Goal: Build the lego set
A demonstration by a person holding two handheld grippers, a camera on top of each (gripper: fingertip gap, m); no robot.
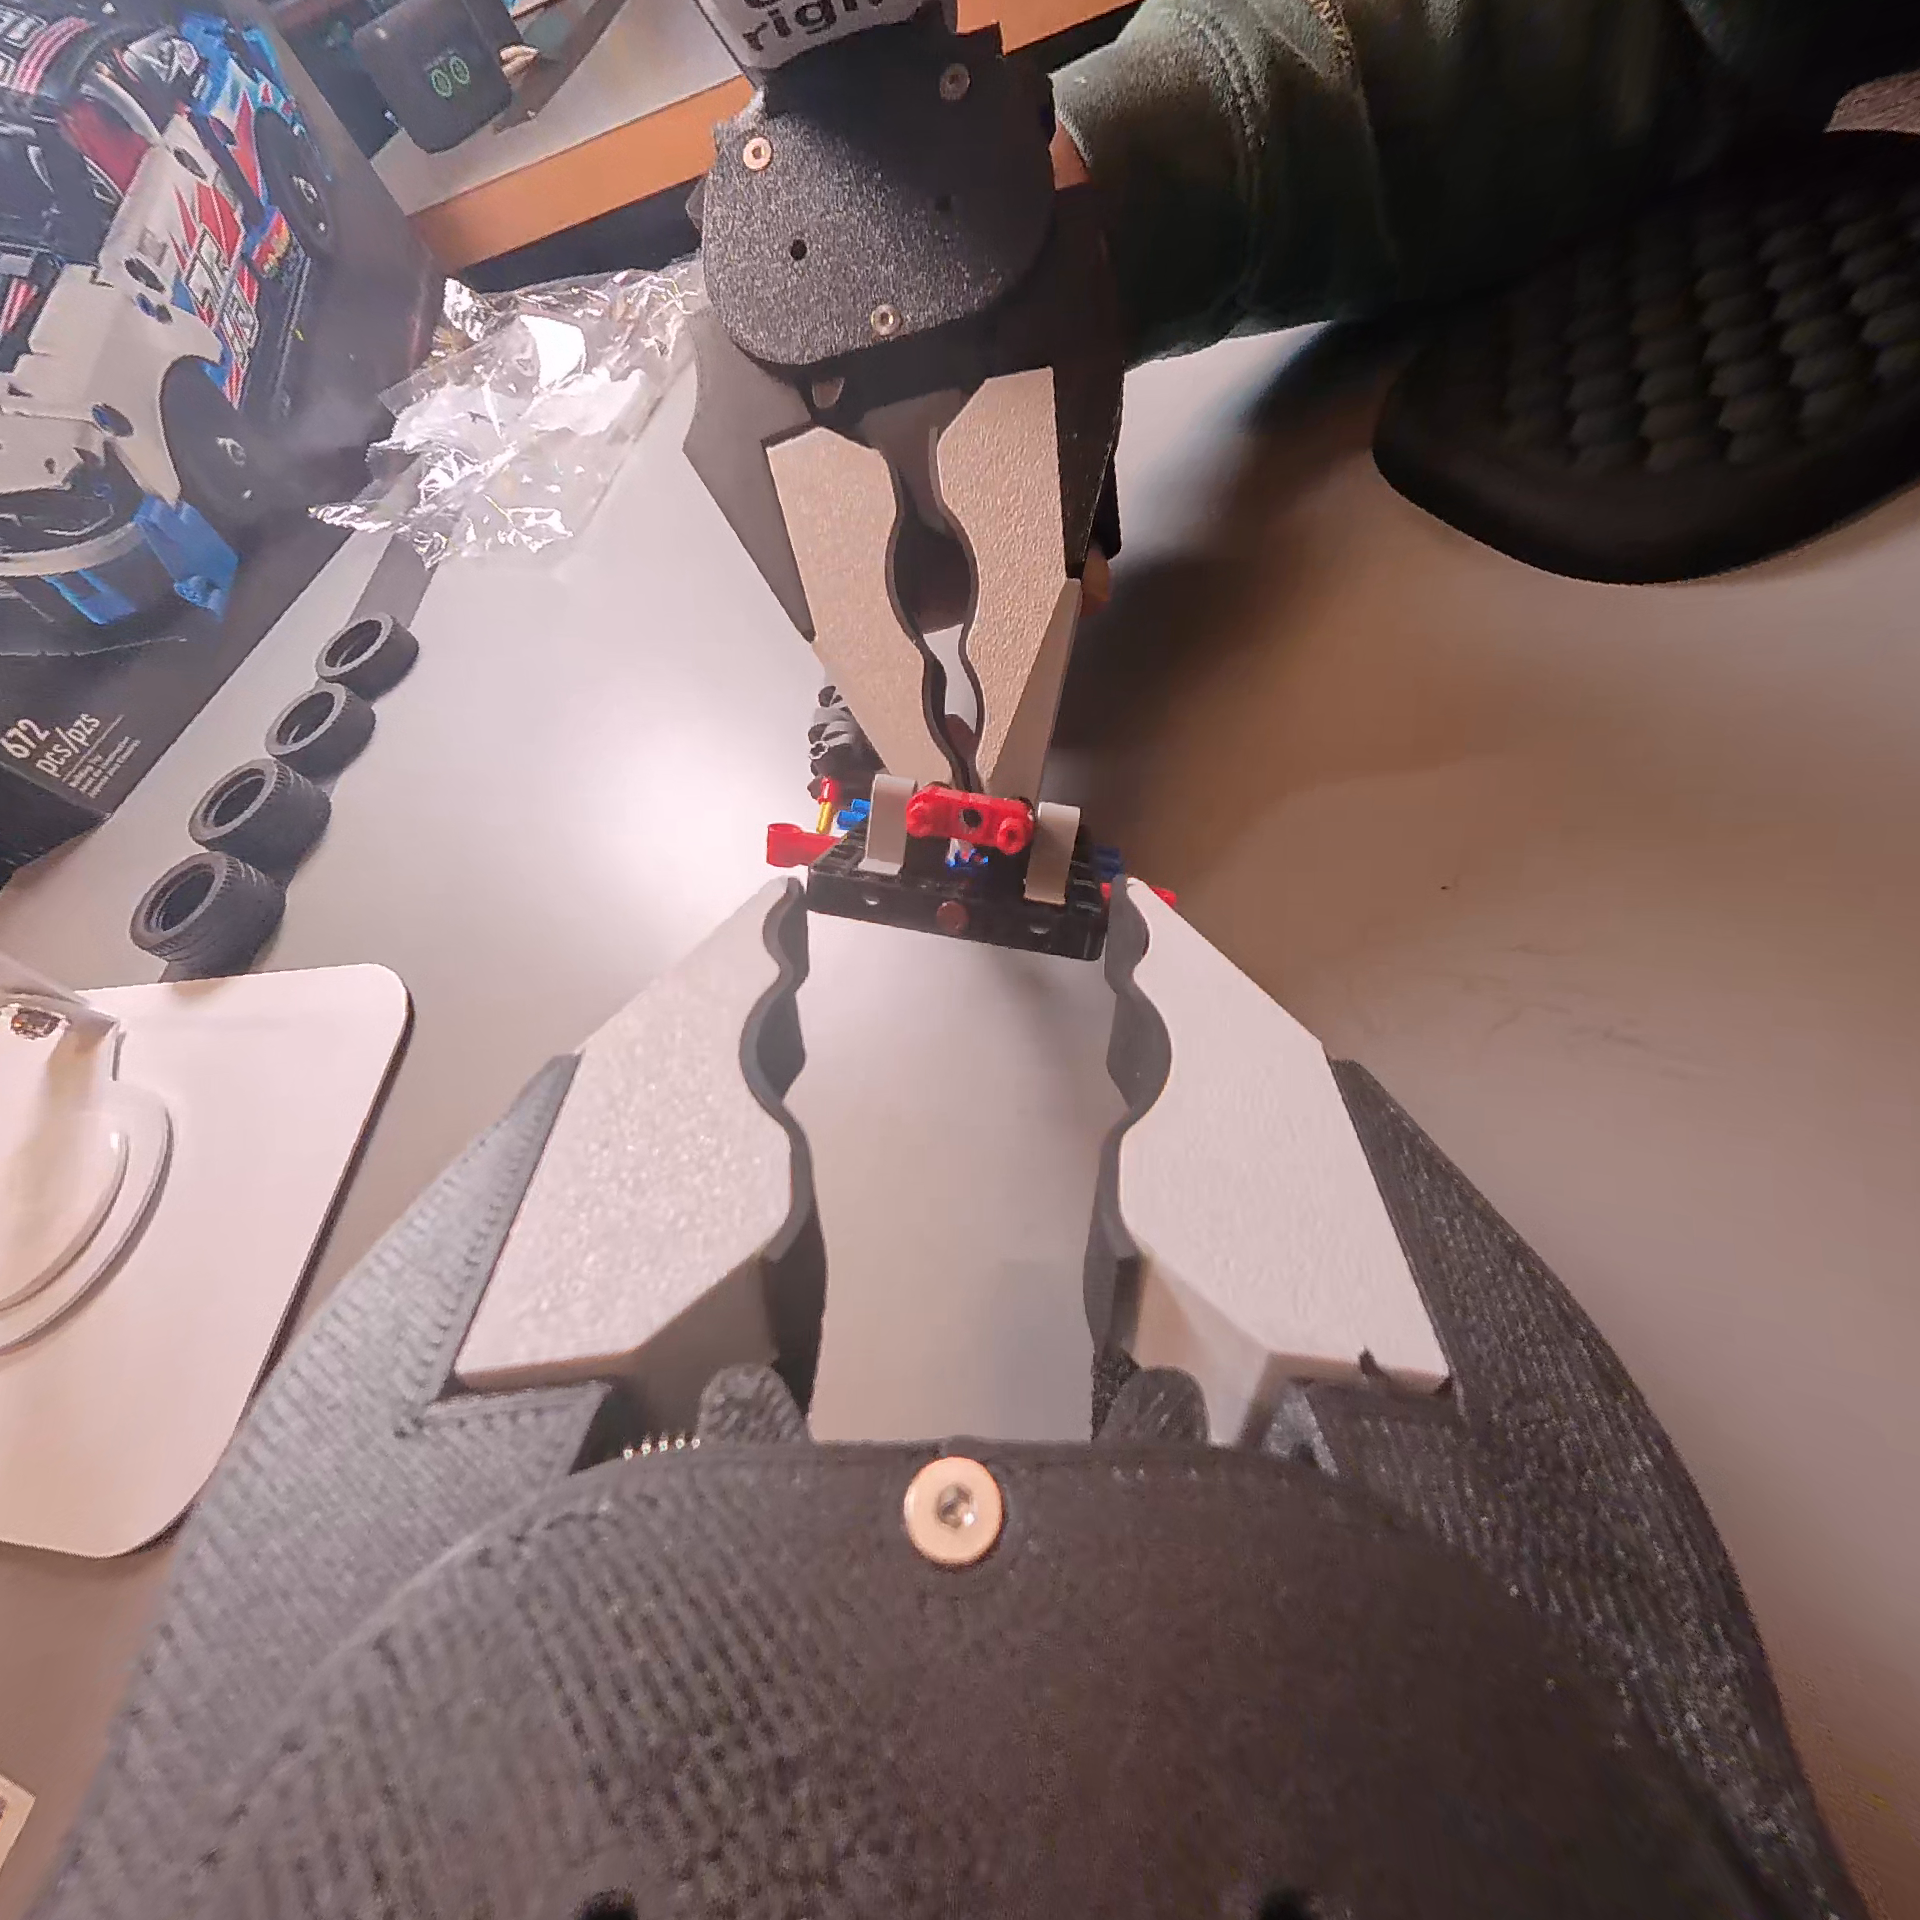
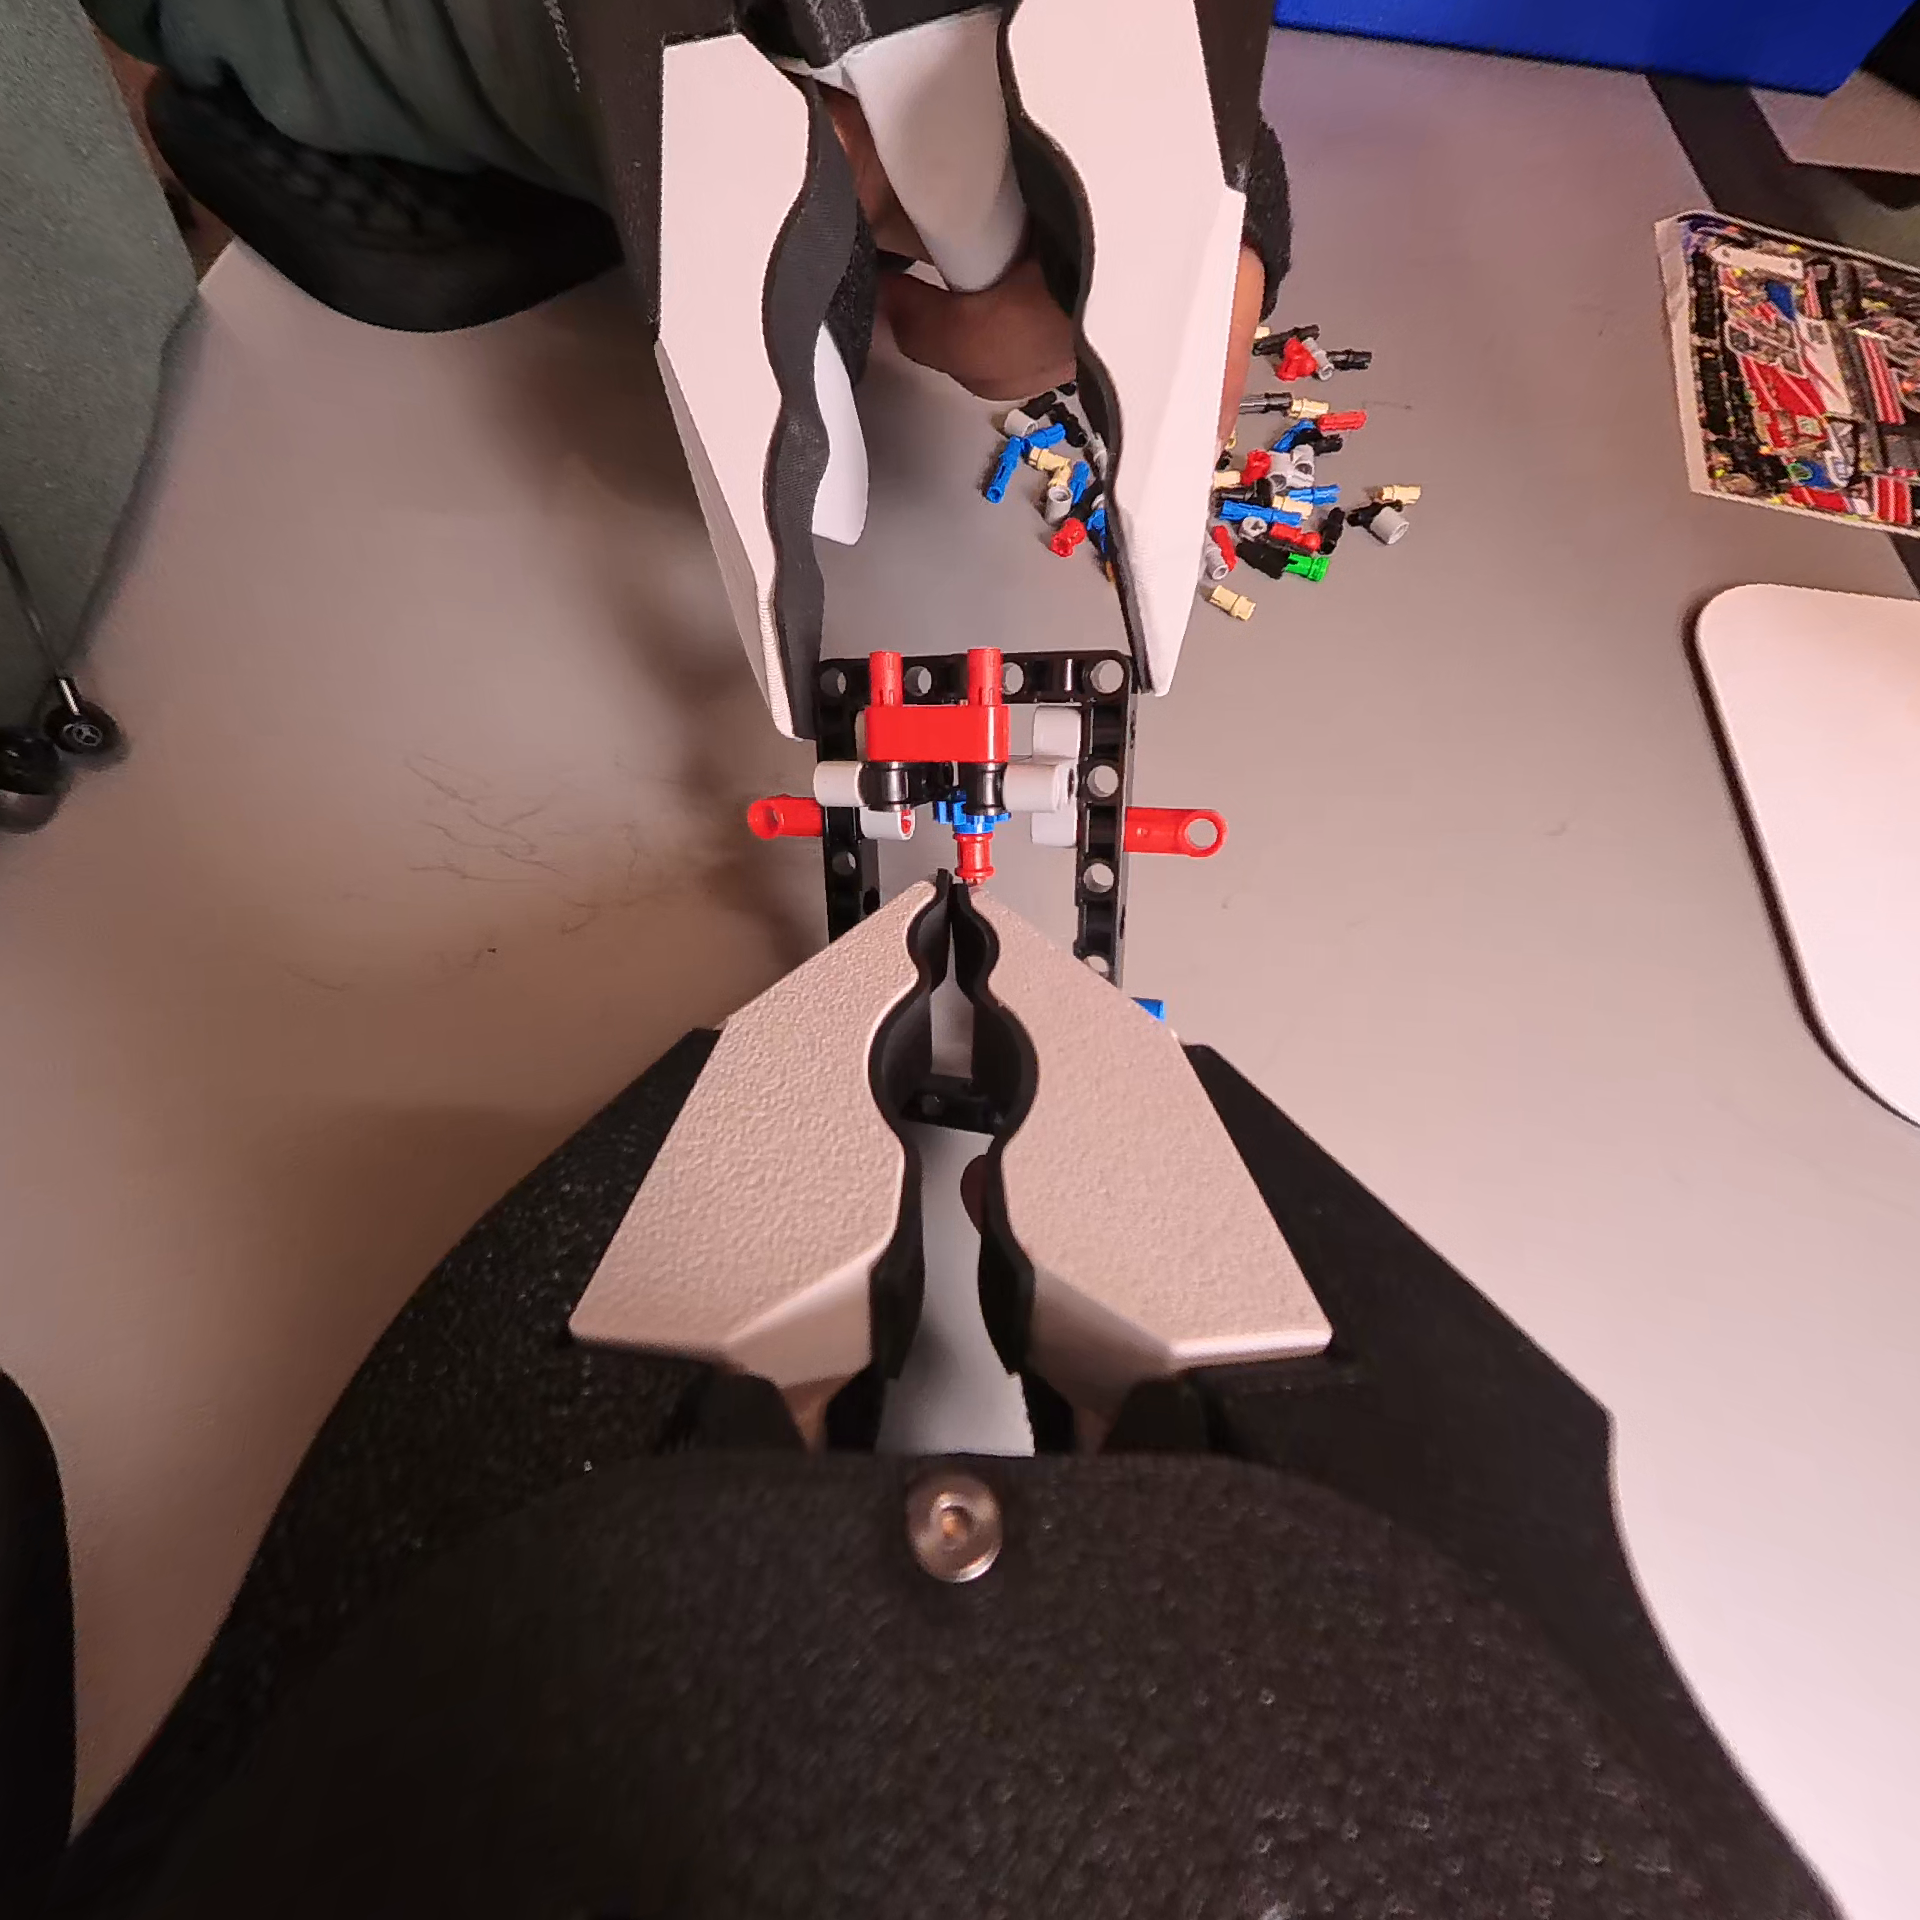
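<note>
on the counter (image 1: 1455, 831) at far left the set's box (image 1: 156, 312) leans beside a row of four black tyres (image 1: 244, 800), rubbery and easy to pinch. just right of them the left gripper (image 1: 956, 914) stands open, its tips straddling the near end of the black frame (image 1: 956, 920), apparently bracing it; whether they press it i cannot tell. the frame lies flat mid-counter: light, stiff plastic, likely to skate if pushed, best held by its long side beams. the red crosspiece (image 1: 968, 816) on top looks press-fitted and could pop off under a twist. the right gripper (image 2: 951, 883) is pinched almost closed, tips just beside a small red pin (image 2: 971, 854) at the frame's middle. farther right lie loose pins (image 2: 1278, 488) and a sticker sheet (image 2: 1808, 374).
</note>
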